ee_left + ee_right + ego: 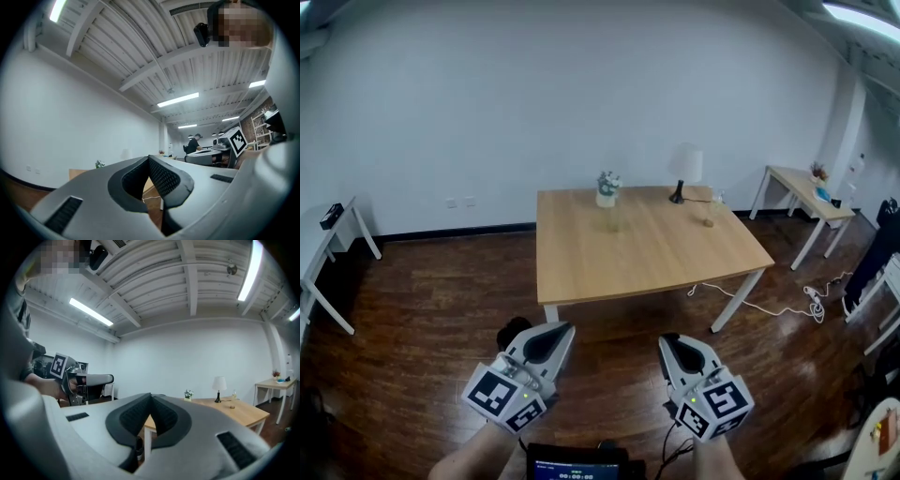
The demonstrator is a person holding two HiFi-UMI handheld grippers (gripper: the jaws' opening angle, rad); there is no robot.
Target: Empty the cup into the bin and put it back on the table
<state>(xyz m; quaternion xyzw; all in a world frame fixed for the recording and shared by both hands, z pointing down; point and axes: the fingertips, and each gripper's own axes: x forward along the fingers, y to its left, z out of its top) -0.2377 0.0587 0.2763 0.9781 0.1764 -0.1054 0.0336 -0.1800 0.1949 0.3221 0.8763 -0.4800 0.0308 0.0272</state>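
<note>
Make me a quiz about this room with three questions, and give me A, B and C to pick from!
1. Where does the little plant stand?
A. On the floor
B. On the wooden table
C. On a chair

2. What colour is the shade of the lamp?
A. White
B. Red
C. Green

3. How are the fingers of the left gripper and the right gripper?
A. Wide open
B. Shut on a cup
C. Shut with nothing between them

Answers:
1 B, because the plant sits near the table's far edge, to the left of the lamp.
2 A, because the shade on the dark stand looks plain white.
3 C, because each gripper view shows the fingers meeting at their tips with nothing in them.
</note>
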